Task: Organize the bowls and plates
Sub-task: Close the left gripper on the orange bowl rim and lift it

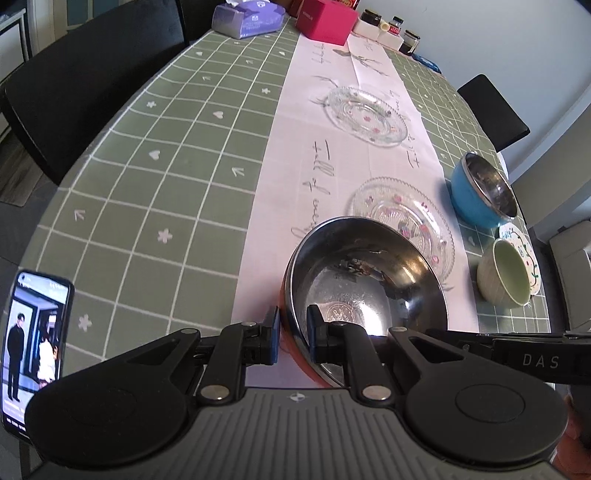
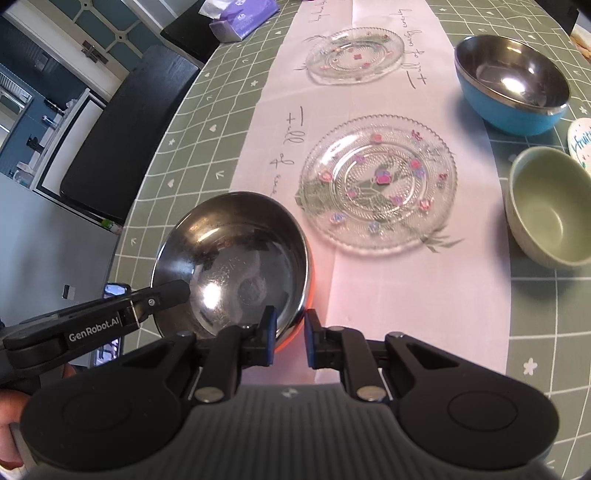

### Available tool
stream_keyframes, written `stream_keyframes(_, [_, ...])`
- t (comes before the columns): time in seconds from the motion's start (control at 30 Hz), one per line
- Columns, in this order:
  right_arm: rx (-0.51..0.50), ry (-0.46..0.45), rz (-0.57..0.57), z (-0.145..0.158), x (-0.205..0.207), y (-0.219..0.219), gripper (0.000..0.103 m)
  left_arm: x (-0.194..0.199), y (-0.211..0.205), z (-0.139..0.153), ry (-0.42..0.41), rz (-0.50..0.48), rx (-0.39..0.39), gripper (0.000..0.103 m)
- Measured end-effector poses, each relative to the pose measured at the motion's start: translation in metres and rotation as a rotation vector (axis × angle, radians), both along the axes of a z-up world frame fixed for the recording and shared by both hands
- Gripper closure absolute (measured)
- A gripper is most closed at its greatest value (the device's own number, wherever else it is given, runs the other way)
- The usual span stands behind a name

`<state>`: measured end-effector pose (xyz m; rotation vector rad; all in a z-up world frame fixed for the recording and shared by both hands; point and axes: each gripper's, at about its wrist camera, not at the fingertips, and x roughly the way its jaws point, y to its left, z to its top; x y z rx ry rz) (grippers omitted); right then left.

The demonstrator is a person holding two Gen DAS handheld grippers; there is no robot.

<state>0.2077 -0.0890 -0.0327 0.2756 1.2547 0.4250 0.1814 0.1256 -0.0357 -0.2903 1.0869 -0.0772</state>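
Note:
An orange bowl with a steel inside (image 1: 365, 280) (image 2: 236, 258) is held at the near end of the white runner. My left gripper (image 1: 293, 334) is shut on its near rim. My right gripper (image 2: 290, 338) is shut on the rim's right side. A glass plate with flower dots (image 1: 406, 218) (image 2: 380, 184) lies just beyond the bowl. A second glass plate (image 1: 365, 116) (image 2: 354, 55) lies farther back. A blue steel-lined bowl (image 1: 482, 190) (image 2: 511, 85) and a pale green bowl (image 1: 504, 273) (image 2: 546, 214) stand to the right.
A phone (image 1: 35, 350) stands at the near left table edge. A painted white plate (image 1: 524, 254) lies beside the green bowl. A purple tissue pack (image 1: 247, 18) (image 2: 240, 16), a pink box (image 1: 327, 20) and small jars (image 1: 391, 31) stand at the far end. Black chairs (image 1: 77, 81) flank the table.

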Motion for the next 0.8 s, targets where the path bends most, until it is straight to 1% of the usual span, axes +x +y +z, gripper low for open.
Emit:
stream_keyframes(0.17, [-0.015, 0.014, 0.004, -0.006, -0.005, 0.0, 0.089, -0.008, -0.001, -0.006, 0.013, -0.005, 0.005, 0.087])
stream_keyframes(0.4, [-0.032, -0.001, -0.002, -0.005, -0.01, 0.001, 0.09, -0.013, -0.006, -0.011, 0.017, -0.021, 0.025, 0.087])
stream_keyframes(0.73, [-0.047, 0.002, -0.009, -0.003, -0.009, 0.003, 0.091, -0.014, -0.004, -0.012, 0.012, -0.028, 0.009, 0.087])
stream_keyframes(0.8, [-0.051, 0.004, -0.009, -0.003, -0.009, 0.004, 0.09, -0.015, -0.004, -0.01, 0.008, -0.021, 0.001, 0.085])
